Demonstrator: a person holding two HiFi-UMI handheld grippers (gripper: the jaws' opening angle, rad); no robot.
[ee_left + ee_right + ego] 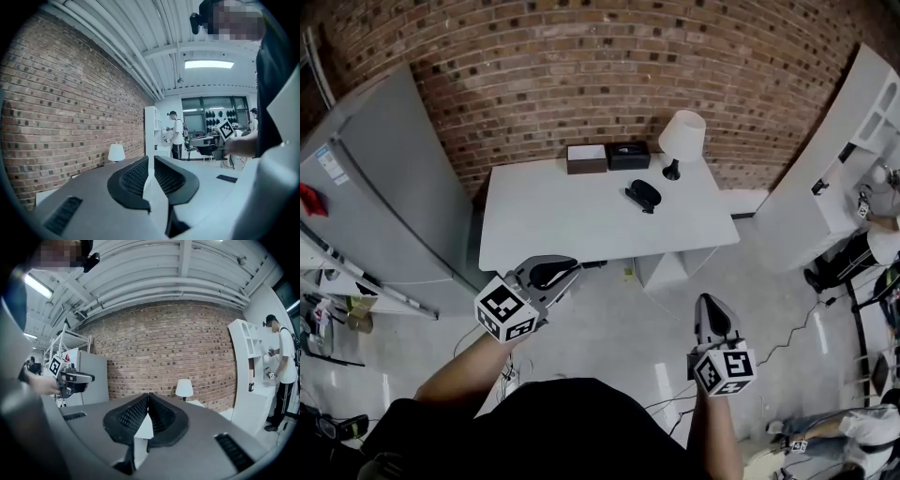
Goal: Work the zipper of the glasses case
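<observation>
The black glasses case (642,195) lies on the white table (572,225), right of centre and near the lamp; I cannot make out its zipper from here. Both grippers hang in the air in front of the table, well short of the case. My left gripper (565,270) is shut with nothing in it, its jaws pressed together (150,160) and pointing right. My right gripper (709,304) is also shut and holds nothing (148,398). Each gripper view shows the other gripper, the right one (211,143) and the left one (70,378), but not the case.
A white lamp (682,136), a brown box (587,158) and a black box (628,155) stand along the table's back edge by the brick wall. A grey fridge (384,187) is at the left, a white shelf unit (830,178) at the right. Cables cross the floor. A person (285,366) stands by the shelf.
</observation>
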